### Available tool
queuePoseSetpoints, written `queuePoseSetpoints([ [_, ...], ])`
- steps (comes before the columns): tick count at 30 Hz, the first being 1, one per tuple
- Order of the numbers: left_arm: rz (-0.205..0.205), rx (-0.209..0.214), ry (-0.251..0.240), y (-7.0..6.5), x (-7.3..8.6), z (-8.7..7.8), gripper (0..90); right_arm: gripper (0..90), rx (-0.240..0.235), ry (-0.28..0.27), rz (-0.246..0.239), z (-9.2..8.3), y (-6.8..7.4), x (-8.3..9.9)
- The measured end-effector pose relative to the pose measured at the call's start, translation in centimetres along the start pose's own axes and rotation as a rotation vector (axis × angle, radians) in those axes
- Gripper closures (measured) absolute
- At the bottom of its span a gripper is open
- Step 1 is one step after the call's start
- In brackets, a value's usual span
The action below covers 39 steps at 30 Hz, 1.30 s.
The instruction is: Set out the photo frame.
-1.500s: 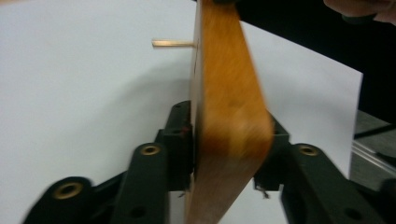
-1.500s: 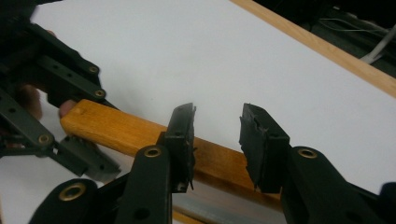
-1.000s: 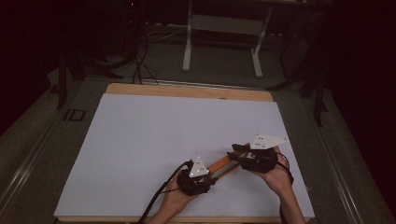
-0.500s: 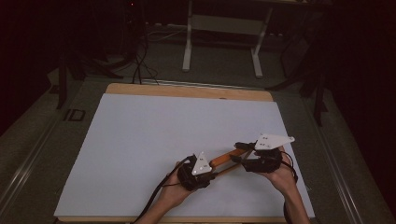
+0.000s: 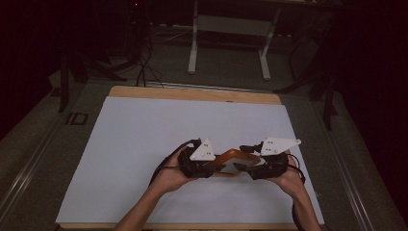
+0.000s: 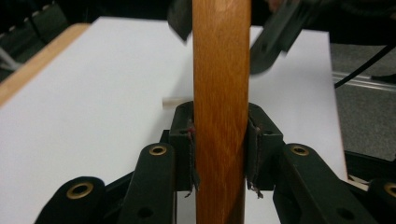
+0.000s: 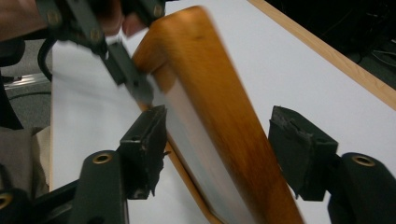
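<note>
the work in hand reads as a handover of a wooden piece (image 5: 234,155) between the two tools, and it looks largely done on the receiving side.

left tongs (image 5: 215,168): pressed onto the wooden piece, pads flat against its two narrow edges in the left gripper view (image 6: 219,116); the grip looks square and firm.

wooden piece: held in the air above the white tabletop (image 5: 144,139), low and toward six o'clock of the sheet in the high view, between the two hands. its long axis runs roughly nine to three o'clock in that view, with a slight hump at mid-length. in the left gripper view it runs straight away from the camera, one end toward the other tool. a small pale peg (image 6: 176,101) lies on the tabletop beyond it; what it is cannot be told.

right tongs (image 5: 242,166): jaws have just been opening; they stand spread, the wooden piece (image 7: 219,121) between them, tilted and motion-blurred. the right pad is clear of it, the left pad close beside it.

remaining, as judged: right tool to withdraw clear, then the piece to be carried or set down. destination not evident.
</note>
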<state>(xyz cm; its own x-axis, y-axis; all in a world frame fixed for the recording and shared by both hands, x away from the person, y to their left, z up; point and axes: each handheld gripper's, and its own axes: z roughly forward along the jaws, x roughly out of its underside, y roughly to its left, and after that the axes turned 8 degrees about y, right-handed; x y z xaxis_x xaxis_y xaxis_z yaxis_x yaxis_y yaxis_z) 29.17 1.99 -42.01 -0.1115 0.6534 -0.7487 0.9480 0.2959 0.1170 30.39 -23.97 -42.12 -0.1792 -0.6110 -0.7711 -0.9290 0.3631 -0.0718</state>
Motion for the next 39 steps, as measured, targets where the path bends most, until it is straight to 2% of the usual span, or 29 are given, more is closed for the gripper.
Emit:
queuePoseSetpoints([
  [3, 0.034, 0.007, 0.017, 0.2, -0.7, -0.3, 68.8, 40.6, -0.001, -0.002, -0.009, 0.1, 0.1, -0.1],
  [4, 0.039, 0.011, 0.018, 0.2, -0.8, -0.2, 68.8, 44.0, 0.002, -0.003, -0.016, 0.1, 0.2, -0.2],
  [7, 0.039, -0.003, 0.007, 0.3, -0.8, -0.1, 68.4, 52.0, 0.035, -0.006, -0.021, -0.1, 0.2, -0.1],
  [9, 0.031, -0.017, -0.004, 0.5, -0.8, 0.0, 67.4, 55.3, 0.032, -0.011, -0.021, -0.3, 0.0, 0.1],
  [13, -0.004, -0.031, -0.031, 1.0, -0.5, 0.2, 62.9, 63.2, 0.036, -0.012, -0.04, -0.7, 0.1, 0.5],
  [15, -0.029, -0.017, -0.049, 1.3, -0.2, 0.2, 59.8, 65.3, 0.039, -0.009, -0.054, -0.9, 0.2, 0.7],
  [17, -0.059, -0.021, -0.06, 1.6, 0.1, 0.3, 56.1, 66.2, 0.053, -0.008, -0.06, -1.0, 0.4, 0.8],
  [19, -0.109, -0.011, -0.086, 1.9, 0.6, 0.3, 53.1, 67.1, 0.066, -0.003, -0.066, -1.1, 0.5, 0.9],
  [27, -0.248, 0.027, -0.193, 2.6, 3.0, 0.5, 42.3, 68.0, 0.085, -0.016, -0.045, -1.7, 0.7, 1.9],
  [29, -0.272, 0.035, -0.2, 2.7, 3.4, 0.9, 41.3, 68.1, 0.087, -0.023, -0.035, -1.8, 0.6, 2.3],
  [34, -0.289, 0.084, -0.185, 2.6, 4.1, 3.0, 40.6, 68.1, 0.088, -0.038, 0.002, -2.1, 0.2, 3.1],
  [38, -0.274, 0.103, -0.166, 2.4, 4.2, 4.9, 47.2, 68.1, 0.089, -0.054, 0.018, -2.2, 0.1, 3.6],
  [39, -0.274, 0.103, -0.166, 2.4, 4.2, 4.9, 49.6, 68.1, 0.089, -0.054, 0.018, -2.2, 0.1, 3.6],
])
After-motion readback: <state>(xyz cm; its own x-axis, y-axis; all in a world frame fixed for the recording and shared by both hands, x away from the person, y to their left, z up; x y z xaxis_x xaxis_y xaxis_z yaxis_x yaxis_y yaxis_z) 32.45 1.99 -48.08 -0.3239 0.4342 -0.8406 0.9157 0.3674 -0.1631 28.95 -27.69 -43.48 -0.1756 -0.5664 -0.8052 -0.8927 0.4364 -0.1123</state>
